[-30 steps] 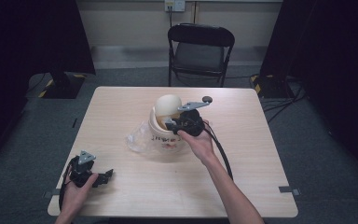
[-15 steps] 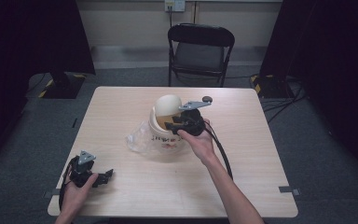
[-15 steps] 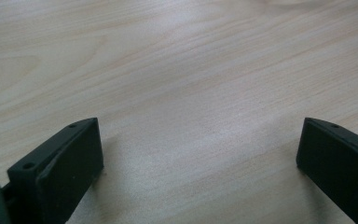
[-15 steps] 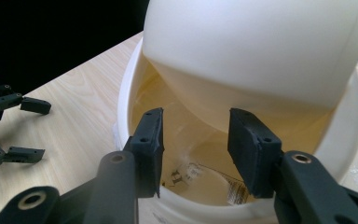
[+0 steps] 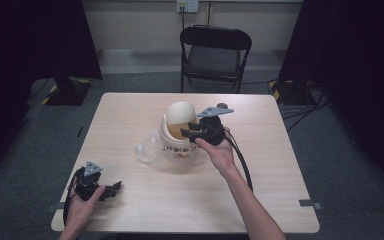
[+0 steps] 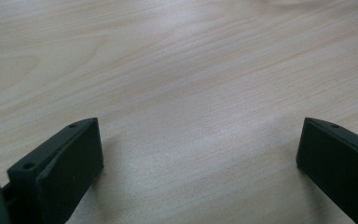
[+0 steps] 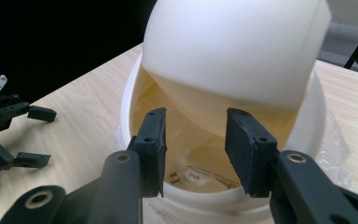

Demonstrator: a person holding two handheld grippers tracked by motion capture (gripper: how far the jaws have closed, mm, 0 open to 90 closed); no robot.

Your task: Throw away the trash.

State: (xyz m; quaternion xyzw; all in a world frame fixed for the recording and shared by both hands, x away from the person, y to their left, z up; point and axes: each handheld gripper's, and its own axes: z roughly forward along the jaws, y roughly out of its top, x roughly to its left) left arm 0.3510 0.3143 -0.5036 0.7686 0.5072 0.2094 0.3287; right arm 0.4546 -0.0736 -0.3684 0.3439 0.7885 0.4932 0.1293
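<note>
A white tub stands mid-table with a cream dome-shaped piece leaning tilted in its mouth. In the right gripper view the dome covers the far side of the tub's rim. My right gripper hovers at the tub's near rim. Its jaws have just been closing a little but stand apart, with nothing pressed between the pads. My left gripper rests on the table at the front left. Its jaws are wide open over bare wood.
Crumpled clear plastic lies against the tub's left side. A printed packet lies at the tub's bottom. The light wooden table has free room on the right and front. A black folding chair stands behind it.
My right gripper's jaws stand slightly wider than a second ago, and the hand has barely shifted at the tub. The left gripper has not moved.
</note>
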